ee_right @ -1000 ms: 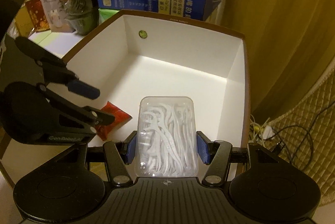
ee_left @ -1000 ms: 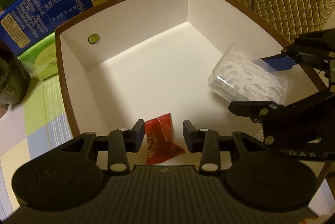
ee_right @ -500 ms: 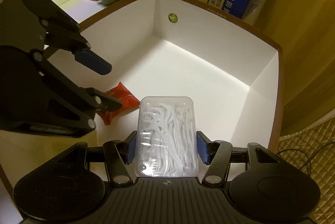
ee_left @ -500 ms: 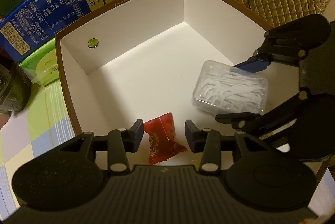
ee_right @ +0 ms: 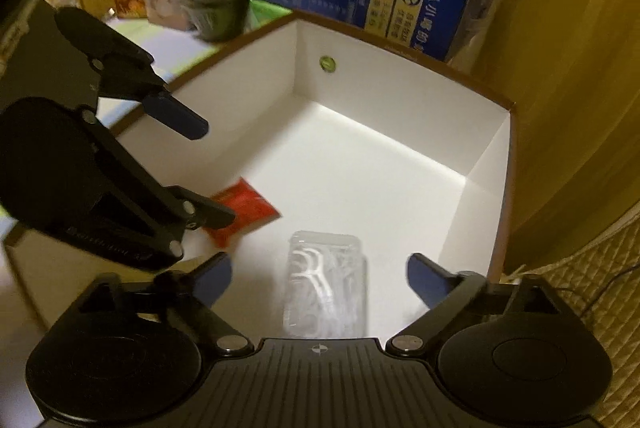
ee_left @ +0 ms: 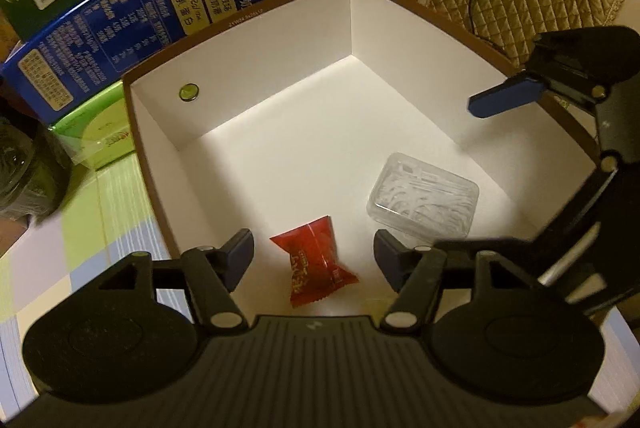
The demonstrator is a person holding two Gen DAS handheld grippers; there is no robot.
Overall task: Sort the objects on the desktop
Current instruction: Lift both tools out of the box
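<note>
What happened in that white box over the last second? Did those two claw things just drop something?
Yes. The right gripper let go of the clear floss pick case; its jaws are opening and the case lies on the floor of the white box. The left gripper released the red candy packet; its jaws are opening too, pads clear of it. The box and the blue carton behind it stayed put.

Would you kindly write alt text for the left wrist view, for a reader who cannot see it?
The left gripper, jaws opening, hangs over a red candy wrapper lying free inside a white box. A clear case of floss picks lies to its right, below the open right gripper.
</note>
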